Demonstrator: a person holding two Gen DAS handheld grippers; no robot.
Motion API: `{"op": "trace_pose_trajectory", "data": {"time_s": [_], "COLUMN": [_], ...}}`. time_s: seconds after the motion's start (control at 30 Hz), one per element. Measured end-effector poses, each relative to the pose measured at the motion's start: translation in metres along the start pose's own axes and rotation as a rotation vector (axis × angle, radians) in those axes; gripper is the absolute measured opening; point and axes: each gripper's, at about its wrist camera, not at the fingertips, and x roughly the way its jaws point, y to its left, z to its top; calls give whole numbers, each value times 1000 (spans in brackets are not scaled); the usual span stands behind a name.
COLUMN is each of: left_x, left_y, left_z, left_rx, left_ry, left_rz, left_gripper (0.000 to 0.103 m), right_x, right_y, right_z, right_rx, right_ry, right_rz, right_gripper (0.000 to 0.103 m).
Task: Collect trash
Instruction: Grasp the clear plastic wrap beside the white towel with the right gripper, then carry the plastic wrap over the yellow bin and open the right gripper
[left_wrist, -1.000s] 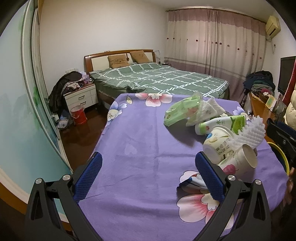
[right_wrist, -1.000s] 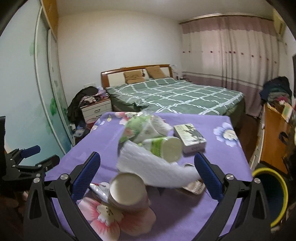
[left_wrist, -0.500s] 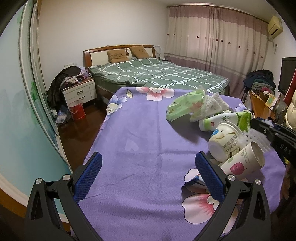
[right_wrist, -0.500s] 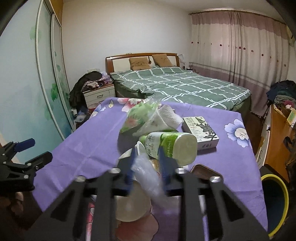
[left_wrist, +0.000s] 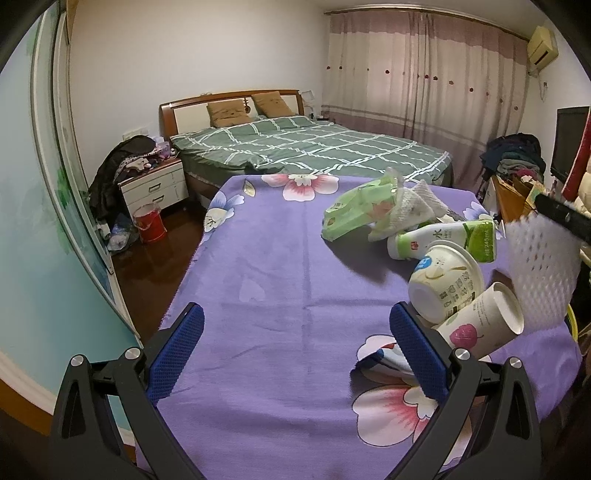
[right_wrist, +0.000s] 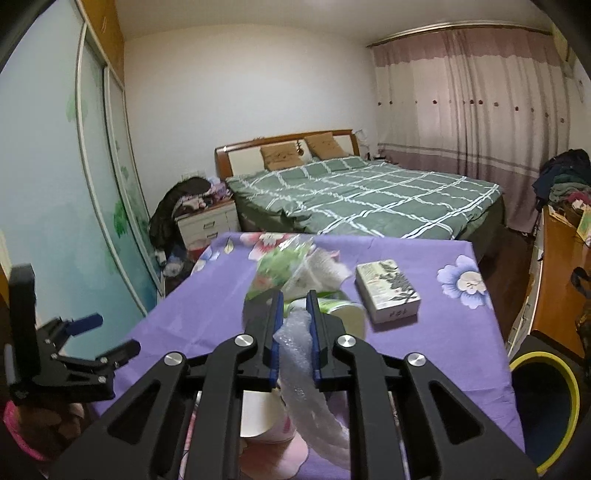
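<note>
The right tongs (right_wrist: 295, 325) are pinching the white foam netting (right_wrist: 295, 354), having just been closing on it; keeping that squeeze firm suits the flimsy sheet, while the left tongs (left_wrist: 295, 350) are gaping wide above the worktop (left_wrist: 280, 273).

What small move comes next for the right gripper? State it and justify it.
Probably carry the white foam netting right, over the yellow-rimmed bin, then let go. The right gripper has just been closing and its pads now pinch the netting, which hangs clear of the purple tablecloth. The bin stands just off the table's right edge.
</note>
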Motion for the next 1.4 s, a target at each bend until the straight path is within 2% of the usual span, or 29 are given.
{"op": "trace_pose_trajectory", "data": {"time_s": [0.17, 0.4, 0.63, 0.8, 0.87, 1.03, 1.13, 1.4], "left_x": [-1, -4, -6, 1, 6, 18, 24, 39], "left_y": [-8, -38, -84, -116, -122, -137, -144, -150], "left_z": [-1, -4, -9, -14, -14, -12, -12, -12], "left_rx": [17, 85, 177, 245, 252, 269, 280, 272], "left_ry": [-1, -5, 4, 26, 41, 69, 81, 104], "left_rz": [-13, -90, -229, -255, -255, -251, -247, -227], "left_gripper": [99, 99, 99, 99, 99, 99, 99, 99], "right_x": [-27, -56, -57, -49, -44, -38, -38, -45], "right_y": [-29, -105, -194, -252, -265, -289, -297, -285], "right_z": [9, 7, -16, -39, -46, -61, -66, -66], "right_rx": [43, 138, 259, 341, 366, 412, 422, 414], "right_ry": [-56, -100, -71, -15, -2, 11, 7, -7], "right_rz": [-54, -238, -397, -479, -503, -537, -542, -535], "right_gripper": [12, 12, 12, 13, 15, 32, 36, 43]}}
